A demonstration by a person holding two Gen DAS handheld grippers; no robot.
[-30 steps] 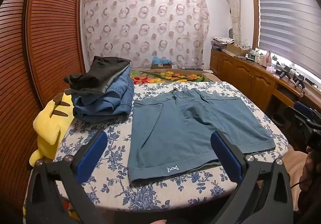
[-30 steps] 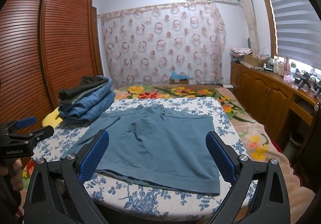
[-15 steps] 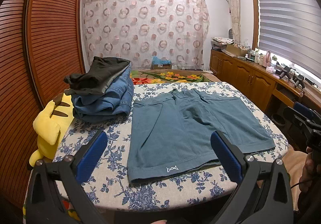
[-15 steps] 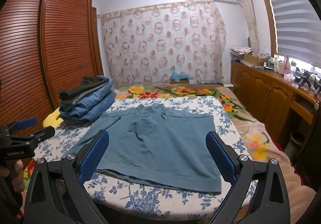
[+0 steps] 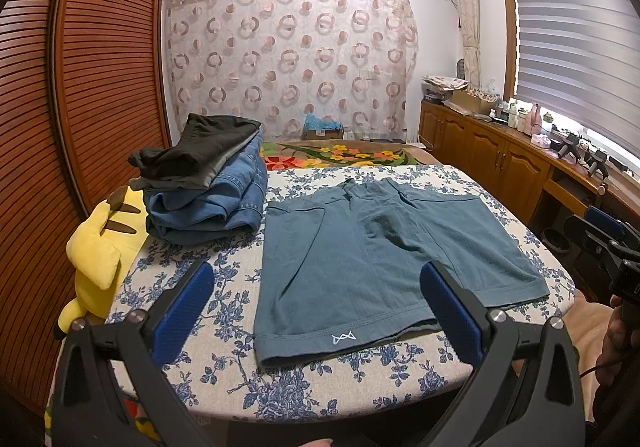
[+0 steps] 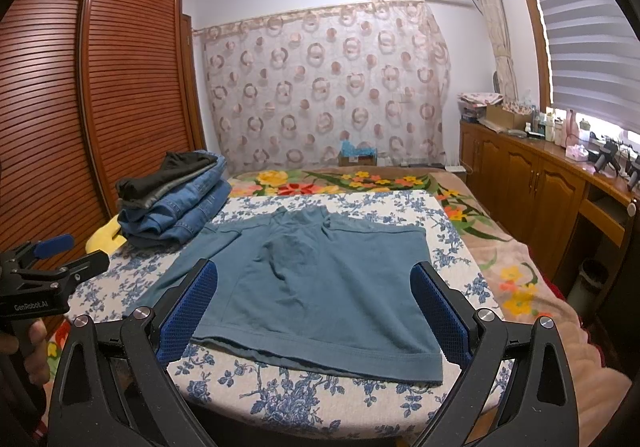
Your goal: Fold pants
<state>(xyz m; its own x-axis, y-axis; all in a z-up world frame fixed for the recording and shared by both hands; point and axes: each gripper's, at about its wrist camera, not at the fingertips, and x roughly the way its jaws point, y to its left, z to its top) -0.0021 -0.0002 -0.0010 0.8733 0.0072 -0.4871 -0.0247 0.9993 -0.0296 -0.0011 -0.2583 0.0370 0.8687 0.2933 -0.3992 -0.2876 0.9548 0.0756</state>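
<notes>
teal shorts are laid flat on the floral-cloth table, hems twd the cameras, waistband at the far side, w/ a stack of folded jeans and dark pants just beside the shorts' left edge and a yellow plush beyond that stack. left gripper is held released, jaws wide, nothing between them, hovering short of the shorts' near-left hem; right gripper likewise spread wide and empty, short of the near-right hem. judged step: first grasp not yet made. it's best done by pinching one leg at hem and waistband on the same side, lifted low and carried across so edges meet, w/o dragging the cloth under. a wrinkle by the crotch should be smoothed first. hidden: near table edge is blocked by gripper frames; back layer of shorts not seen; waistband detail too small to read.
</notes>
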